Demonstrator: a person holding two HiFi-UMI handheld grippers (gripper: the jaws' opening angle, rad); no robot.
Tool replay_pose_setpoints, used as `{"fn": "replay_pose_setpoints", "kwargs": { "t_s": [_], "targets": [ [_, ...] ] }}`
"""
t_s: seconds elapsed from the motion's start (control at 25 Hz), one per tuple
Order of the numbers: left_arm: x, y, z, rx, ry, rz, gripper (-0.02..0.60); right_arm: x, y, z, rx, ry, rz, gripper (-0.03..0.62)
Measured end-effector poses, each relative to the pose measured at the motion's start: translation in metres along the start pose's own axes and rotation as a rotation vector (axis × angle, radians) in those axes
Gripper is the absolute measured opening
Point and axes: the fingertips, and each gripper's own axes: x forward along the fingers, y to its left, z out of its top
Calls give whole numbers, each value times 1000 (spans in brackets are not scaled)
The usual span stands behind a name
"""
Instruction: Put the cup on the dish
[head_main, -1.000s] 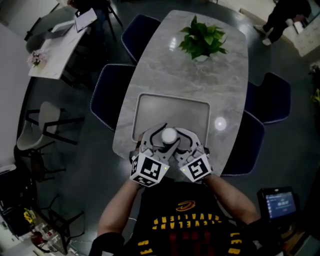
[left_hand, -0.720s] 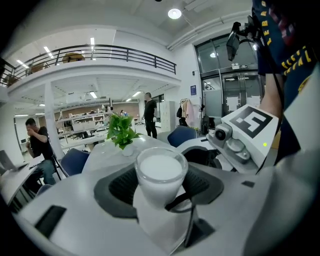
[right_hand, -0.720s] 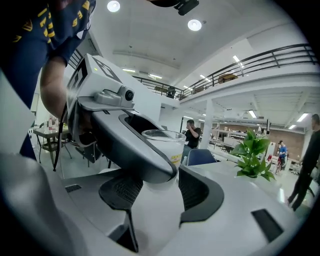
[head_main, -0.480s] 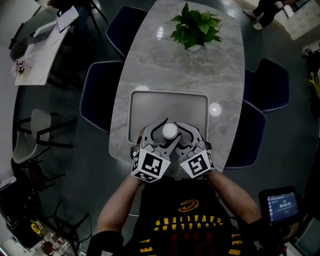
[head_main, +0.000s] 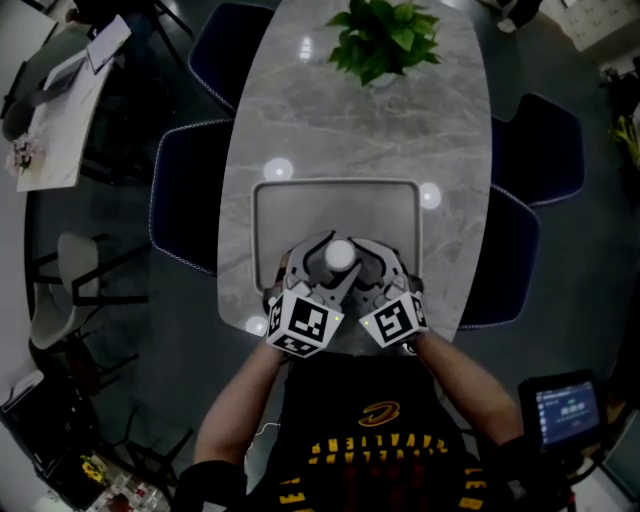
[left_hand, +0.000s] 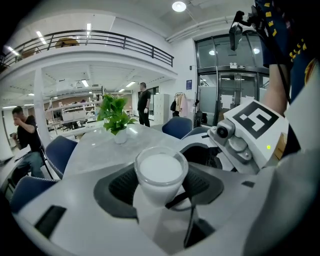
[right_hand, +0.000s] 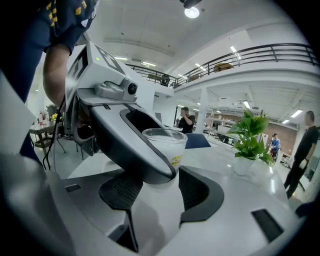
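The cup (head_main: 340, 255) is a small clear one filled with white, and it hangs over the near part of the grey dish (head_main: 335, 205), a flat rectangular tray on the marble table. In the left gripper view the cup (left_hand: 161, 172) sits between both dark pads, with my left gripper (left_hand: 161, 186) shut on it. My right gripper (right_hand: 161, 192) comes in from the other side, jaws about a cup's width apart. The left gripper's finger (right_hand: 137, 145) crosses in front of it and hides the lower part of the cup (right_hand: 167, 142). Both marker cubes (head_main: 303, 322) sit side by side.
A potted green plant (head_main: 380, 38) stands at the table's far end. Blue chairs (head_main: 185, 195) ring the table (head_main: 300, 110) on both sides. Another table (head_main: 55, 110) stands at the far left. People stand in the background of both gripper views.
Both grippers have stayed together round the cup and moved slightly forward over the dish's near edge. The head view has shifted, so the table sits higher in the picture.
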Motion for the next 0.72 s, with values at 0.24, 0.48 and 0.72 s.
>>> {"fn": "replay_pose_setpoints", "kwargs": {
  "t_s": [0.24, 0.48, 0.72],
  "targets": [
    [19, 7, -15, -9, 23, -32, 264, 13, -6, -20, 24, 41, -2, 230],
    [34, 12, -31, -12, 46, -48, 264, 26, -9, -38, 20, 83, 5, 230],
    [41, 15, -44, -25, 65, -67, 264, 34, -6, -51, 28, 137, 20, 230]
  ]
}}
